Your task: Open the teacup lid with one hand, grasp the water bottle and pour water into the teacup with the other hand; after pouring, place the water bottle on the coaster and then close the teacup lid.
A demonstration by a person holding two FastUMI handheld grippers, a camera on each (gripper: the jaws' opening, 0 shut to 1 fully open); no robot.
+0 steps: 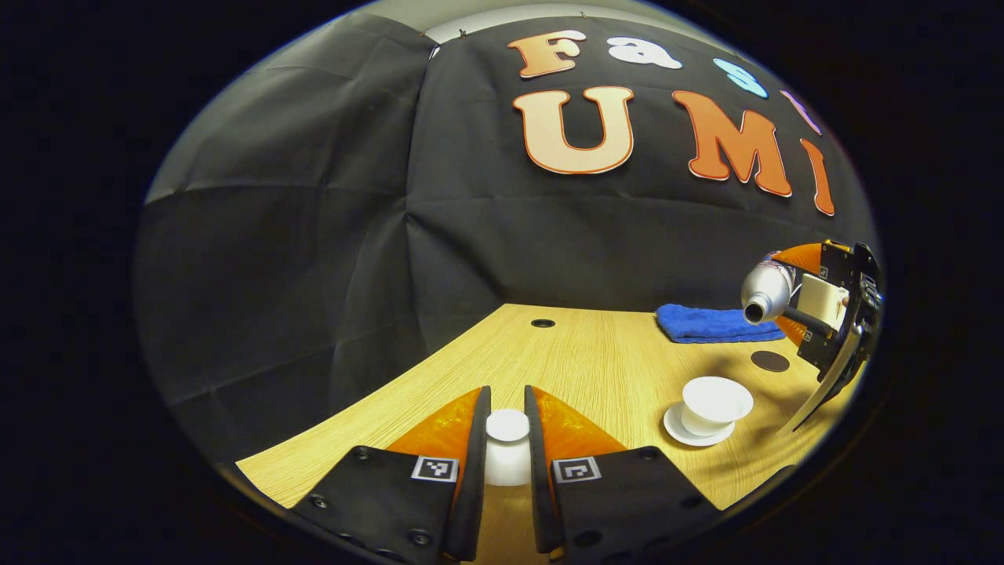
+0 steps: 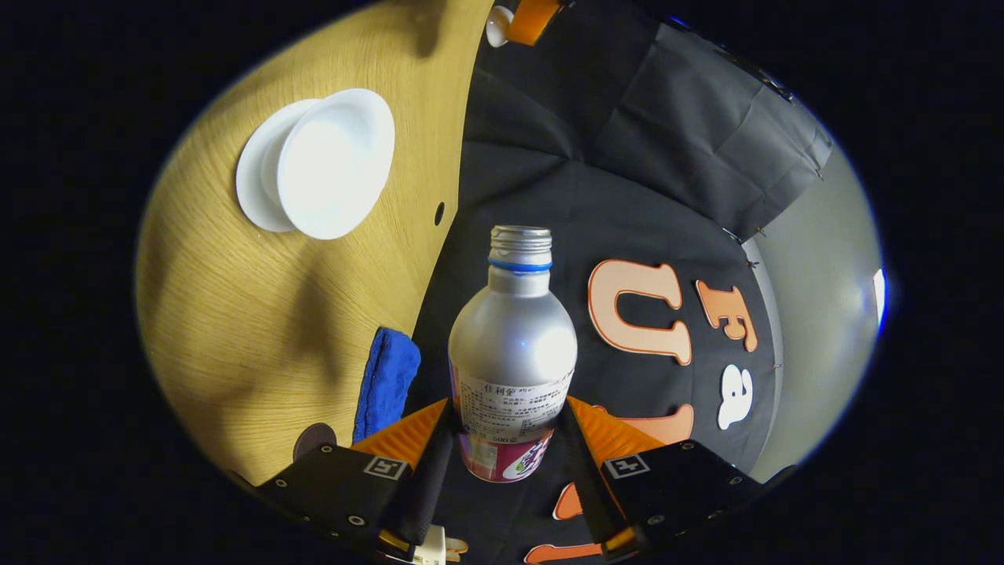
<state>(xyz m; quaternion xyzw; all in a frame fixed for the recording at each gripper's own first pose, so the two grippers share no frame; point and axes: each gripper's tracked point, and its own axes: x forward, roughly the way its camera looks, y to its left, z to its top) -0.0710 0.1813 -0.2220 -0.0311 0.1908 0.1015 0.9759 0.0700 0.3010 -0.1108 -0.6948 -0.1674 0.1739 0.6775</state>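
White porcelain is seen between the fingers of the left gripper (image 1: pixel 507 439) in the left gripper view: the teacup lid (image 1: pixel 507 447) is clamped by its knob, both fingers pressed against it, and it is held above the wooden table (image 1: pixel 580 369). Off to the right in that view, the uncovered teacup (image 1: pixel 714 404) is seen standing on its saucer (image 1: pixel 676 428). Behind it, a blue cloth (image 1: pixel 710 323) is laid near the table's far edge, and a dark round coaster (image 1: pixel 769 361) is seen between the cloth and the cup.

In the right gripper view, the silver water bottle (image 2: pixel 511 345) is gripped at its lower body by the right gripper (image 2: pixel 508 451), both fingers closed against its sides. The bottle is tilted on its side in the air, its uncapped mouth turned toward the teacup (image 2: pixel 336 163), well above it.
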